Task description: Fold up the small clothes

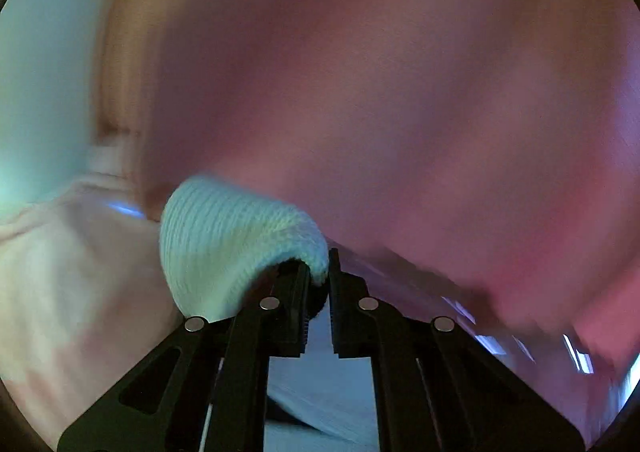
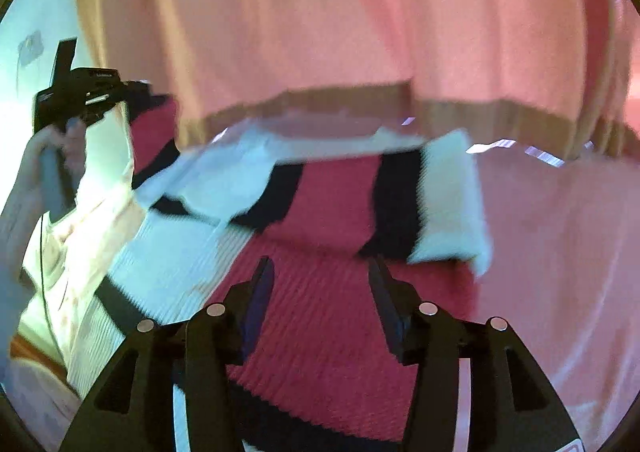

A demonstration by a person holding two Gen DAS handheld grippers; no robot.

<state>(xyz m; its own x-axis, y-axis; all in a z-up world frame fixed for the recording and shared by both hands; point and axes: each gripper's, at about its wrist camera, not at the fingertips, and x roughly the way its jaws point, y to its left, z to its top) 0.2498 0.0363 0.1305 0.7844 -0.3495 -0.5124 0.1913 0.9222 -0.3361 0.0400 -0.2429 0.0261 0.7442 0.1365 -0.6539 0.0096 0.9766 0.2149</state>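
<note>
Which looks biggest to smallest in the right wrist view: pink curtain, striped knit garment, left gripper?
1. Pink curtain, filling the top.
2. Striped knit garment, similar in spread, so the order is uncertain.
3. Left gripper, clearly smallest, farther away.

A ribbed knit sweater (image 2: 320,292) in red, black and white bands lies spread out on a pink surface, one sleeve (image 2: 448,200) folded across its upper part. A white ribbed edge (image 1: 236,240) of it is lifted and bunched
</note>
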